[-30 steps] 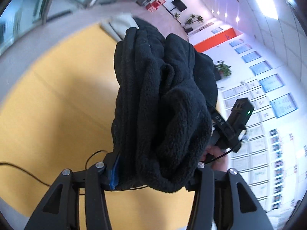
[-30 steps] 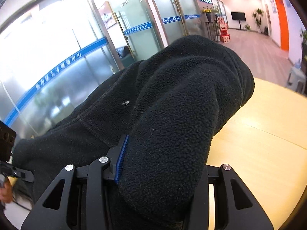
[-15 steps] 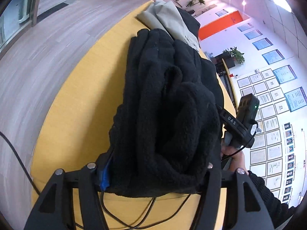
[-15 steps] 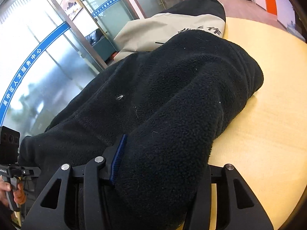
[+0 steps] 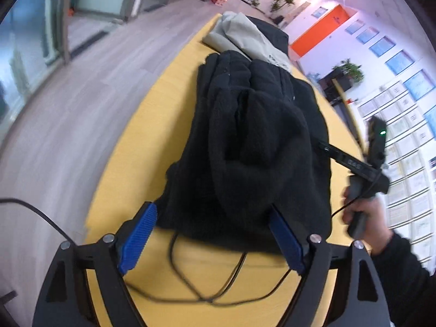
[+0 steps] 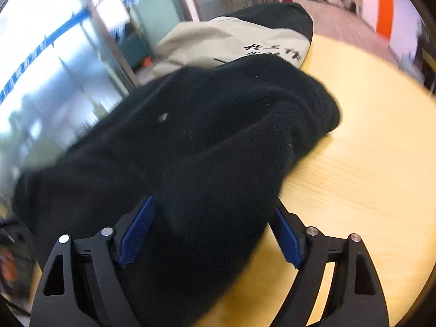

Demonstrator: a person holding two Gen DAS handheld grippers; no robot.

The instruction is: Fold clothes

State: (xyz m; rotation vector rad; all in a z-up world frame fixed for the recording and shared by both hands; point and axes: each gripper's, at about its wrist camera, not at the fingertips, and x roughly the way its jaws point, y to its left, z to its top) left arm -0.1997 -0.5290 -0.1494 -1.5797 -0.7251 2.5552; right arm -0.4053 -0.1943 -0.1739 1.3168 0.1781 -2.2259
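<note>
Now the folded bundle lies on the counter and the step in hand looks like the release. Nearest the left wrist camera, the left gripper [image 5: 212,237] has its jaws spread wide, the ribbed blue pads [image 5: 137,241] standing at either side of the near edge of the black fleece garment [image 5: 253,147] with nothing pinched between them. Likewise the right gripper [image 6: 209,234] shows its jaws parted; the fleece bulges up between them and against the left pad, so contact there is likely, but it is not clamped.

A thin black cable [image 5: 190,280] loops across the counter [image 5: 120,185] just under the near hem of the garment. Seen from the left wrist, the person's right hand [image 5: 362,218] grips its tool at the right side of the bundle.

The fleece is thick, matte and nubbly, heaped in soft rounded rolls rather than crisp flat layers, with a deep crease running down its middle. It would likely spring open a little once let go. The counter is smooth pale yellow wood grain with a curved edge.

Just beyond the fleece, touching its far end, lies a beige garment [image 6: 218,41] of smoother woven cloth with dark printed characters, and a black piece behind that.

I judge this fold nearly done; the next move calls for drawing both tools straight back without dragging the hem or snagging the cable, then perhaps pressing the pile flatter.
</note>
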